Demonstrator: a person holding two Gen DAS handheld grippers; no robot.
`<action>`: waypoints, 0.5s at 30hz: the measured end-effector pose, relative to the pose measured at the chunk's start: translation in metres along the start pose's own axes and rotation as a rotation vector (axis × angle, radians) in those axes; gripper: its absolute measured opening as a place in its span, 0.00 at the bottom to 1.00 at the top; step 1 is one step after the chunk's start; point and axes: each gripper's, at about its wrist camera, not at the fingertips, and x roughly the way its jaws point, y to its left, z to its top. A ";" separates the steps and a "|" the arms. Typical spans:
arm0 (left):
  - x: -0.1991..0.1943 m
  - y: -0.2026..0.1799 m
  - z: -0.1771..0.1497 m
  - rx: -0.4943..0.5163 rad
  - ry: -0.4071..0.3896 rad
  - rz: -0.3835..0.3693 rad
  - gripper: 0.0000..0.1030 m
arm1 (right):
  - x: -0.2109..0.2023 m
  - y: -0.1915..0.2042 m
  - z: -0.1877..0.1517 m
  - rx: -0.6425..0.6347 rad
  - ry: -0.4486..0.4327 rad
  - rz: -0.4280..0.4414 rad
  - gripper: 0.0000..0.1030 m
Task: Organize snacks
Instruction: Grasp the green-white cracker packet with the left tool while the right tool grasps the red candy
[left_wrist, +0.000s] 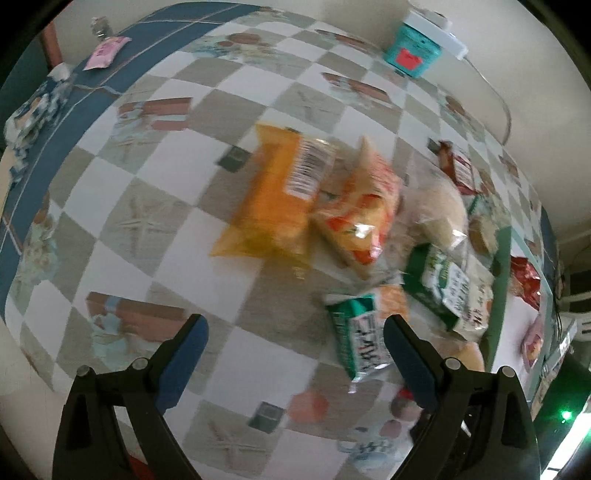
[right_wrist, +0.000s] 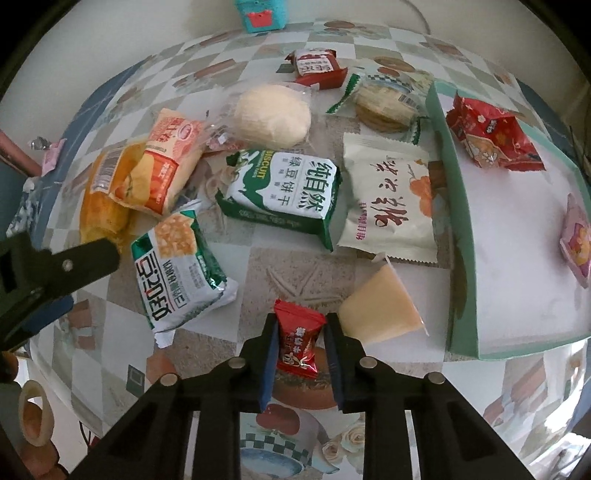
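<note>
My right gripper (right_wrist: 300, 325) is shut on a small red candy packet (right_wrist: 297, 341), held above the table. Several snack packs lie ahead of it: a green-and-white cracker pack (right_wrist: 181, 266), a green biscuit pack (right_wrist: 282, 194), a white pastry pack (right_wrist: 389, 199), a pale wedge pack (right_wrist: 380, 308), a round bun (right_wrist: 273, 114) and an orange bread pack (right_wrist: 107, 199). My left gripper (left_wrist: 295, 328) is open and empty over the table, near the cracker pack (left_wrist: 360, 336) and the orange bread pack (left_wrist: 277, 192); it also shows in the right wrist view (right_wrist: 59, 266).
A green-rimmed white tray (right_wrist: 461, 206) at the right holds a red snack bag (right_wrist: 491, 134) and a pink pack (right_wrist: 576, 240). A teal box (left_wrist: 413, 48) stands at the table's far edge. A pink packet (left_wrist: 105, 53) lies on the blue border.
</note>
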 end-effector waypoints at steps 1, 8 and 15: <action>0.003 -0.007 0.000 0.012 0.010 -0.007 0.93 | 0.000 0.000 0.000 0.000 0.000 0.000 0.25; 0.027 -0.045 0.005 0.048 0.082 -0.021 0.93 | -0.010 -0.015 -0.004 -0.004 0.001 0.001 0.26; 0.049 -0.062 0.010 0.076 0.106 0.062 0.84 | -0.007 -0.010 -0.004 -0.004 0.000 -0.006 0.26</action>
